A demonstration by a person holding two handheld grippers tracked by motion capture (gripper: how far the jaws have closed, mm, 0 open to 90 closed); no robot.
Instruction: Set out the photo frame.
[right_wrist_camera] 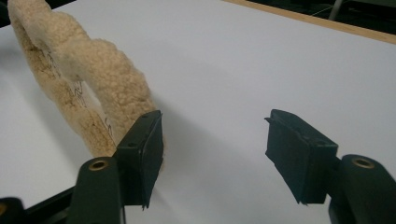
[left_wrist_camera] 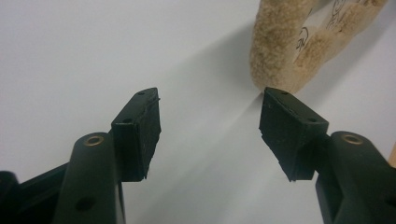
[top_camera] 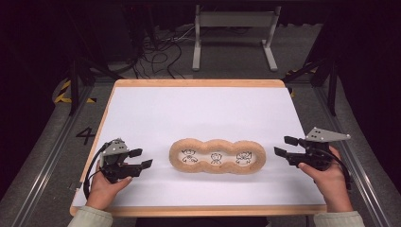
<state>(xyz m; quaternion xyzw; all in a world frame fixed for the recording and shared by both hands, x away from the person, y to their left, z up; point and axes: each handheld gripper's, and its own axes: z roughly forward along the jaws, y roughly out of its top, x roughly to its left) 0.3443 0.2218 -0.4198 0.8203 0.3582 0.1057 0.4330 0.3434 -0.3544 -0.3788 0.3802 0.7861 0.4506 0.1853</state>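
From above, I've got the fuzzy tan three-ring piece [top_camera: 217,156] lying flat near the front middle of the white table top [top_camera: 198,109], rings in a row, a little drawing inside each. My left gripper [top_camera: 143,159] sits just off its left end and my right gripper [top_camera: 283,146] just off its right end, both spread with nothing between the jaws. Risk as I see it: come in too low and a jaw shoves the soft piece sideways instead of straddling it. Open white surface stretches behind the piece; the wooden front edge [top_camera: 198,211] is close under my wrists, so not much room to pull back.

Left gripper view now: jaws wide, empty, and the piece's rounded end [left_wrist_camera: 280,51] sits ahead by the right-hand jaw, off-centre. Closing here would likely clip only fluff.

Right gripper view: jaws apart, and the piece [right_wrist_camera: 93,84] sits at the left-hand jaw, whether touching I can't tell. Bare table lies between the pads, so I'd be pinching air.
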